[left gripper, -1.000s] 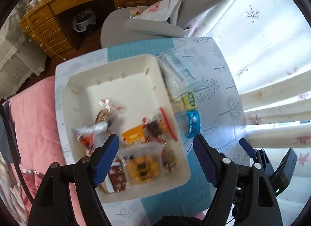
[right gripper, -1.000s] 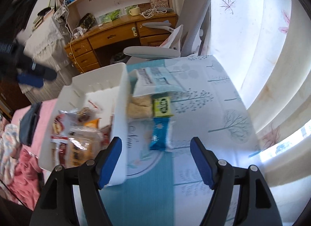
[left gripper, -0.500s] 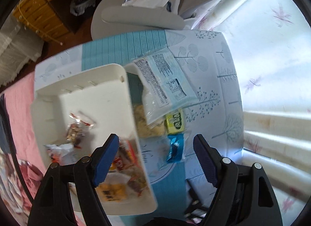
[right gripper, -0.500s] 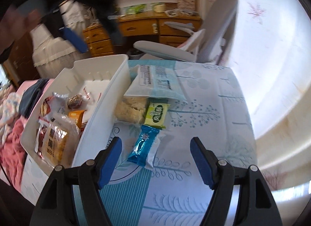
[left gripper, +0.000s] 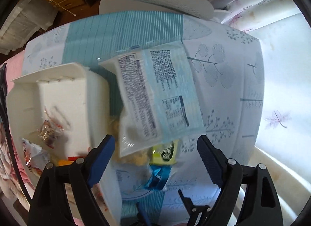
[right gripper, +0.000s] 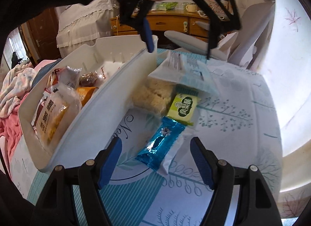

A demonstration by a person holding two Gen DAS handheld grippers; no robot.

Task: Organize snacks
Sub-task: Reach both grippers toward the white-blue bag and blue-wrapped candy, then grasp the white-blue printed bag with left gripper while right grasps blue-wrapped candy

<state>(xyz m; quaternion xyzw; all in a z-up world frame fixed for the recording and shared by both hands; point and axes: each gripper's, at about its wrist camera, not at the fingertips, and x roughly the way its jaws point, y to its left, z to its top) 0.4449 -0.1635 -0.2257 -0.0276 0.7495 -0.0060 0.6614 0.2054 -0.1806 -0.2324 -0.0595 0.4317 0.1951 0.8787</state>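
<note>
the left gripper [left gripper: 155, 148] hangs over the pale blue packet [left gripper: 161, 93] beside the white bin [right gripper: 108, 93], jaws opening and empty. the right gripper [right gripper: 155, 148] gapes empty above the blue wrapper [right gripper: 161, 144] near the table's [right gripper: 233, 128] middle.

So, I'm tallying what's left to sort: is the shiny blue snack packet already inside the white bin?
No, the blue packet lies on the tablecloth beside the white bin, outside its wall.
</note>
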